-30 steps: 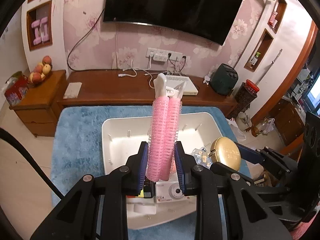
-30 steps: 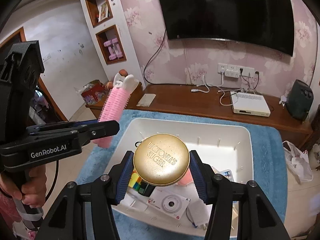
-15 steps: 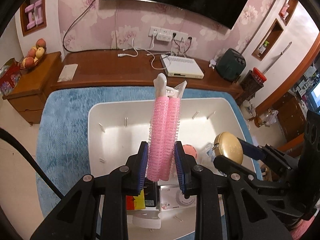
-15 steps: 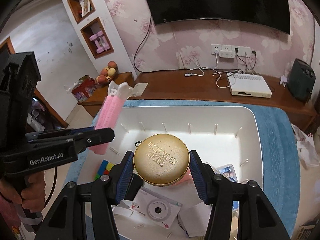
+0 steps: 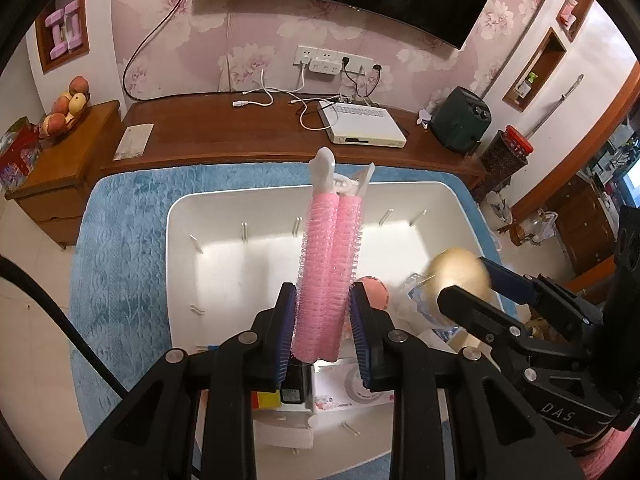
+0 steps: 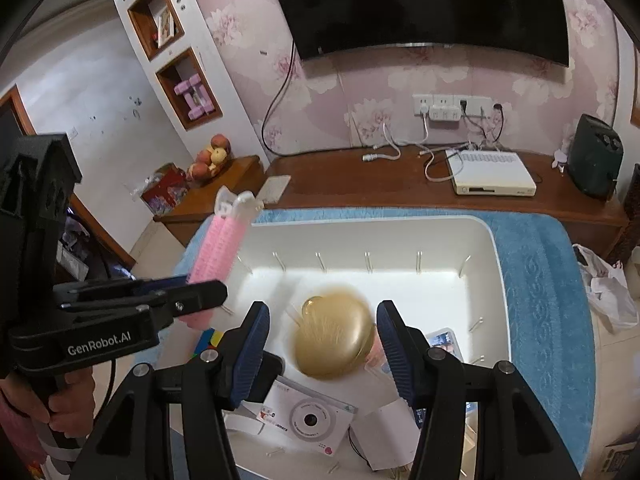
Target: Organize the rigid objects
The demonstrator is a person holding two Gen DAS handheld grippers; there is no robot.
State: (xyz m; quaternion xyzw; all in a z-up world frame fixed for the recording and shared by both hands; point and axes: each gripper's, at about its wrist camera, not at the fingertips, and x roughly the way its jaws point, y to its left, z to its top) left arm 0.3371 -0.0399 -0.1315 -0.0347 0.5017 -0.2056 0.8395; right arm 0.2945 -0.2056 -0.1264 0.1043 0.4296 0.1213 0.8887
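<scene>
A pink hair-roller clip [image 5: 328, 264] with white tips stands upright between the pads of my left gripper [image 5: 323, 320], which is shut on it above the white plastic bin [image 5: 172, 216]. In the right wrist view the same left gripper [image 6: 200, 300] holds the roller clip [image 6: 214, 256] over the bin's left rim. My right gripper [image 6: 322, 340] has its jaws opening. The round gold tin [image 6: 334, 332] is blurred between the pads with a gap on each side, over the bin [image 6: 496, 248]. The tin [image 5: 456, 276] also shows blurred in the left wrist view.
Inside the bin lie a white camera [image 6: 308, 416], a colour cube [image 6: 210, 342], a pink round item [image 5: 374, 288] and white packets. The bin stands on a blue mat [image 5: 116, 248]. Behind it is a wooden TV stand [image 5: 224, 132] with a white set-top box [image 5: 362, 128] and cables.
Both grippers have sunk closer to the bin. The right jaws have parted and the gold tin has come loose, now blurred. The left gripper still grips the roller clip.
</scene>
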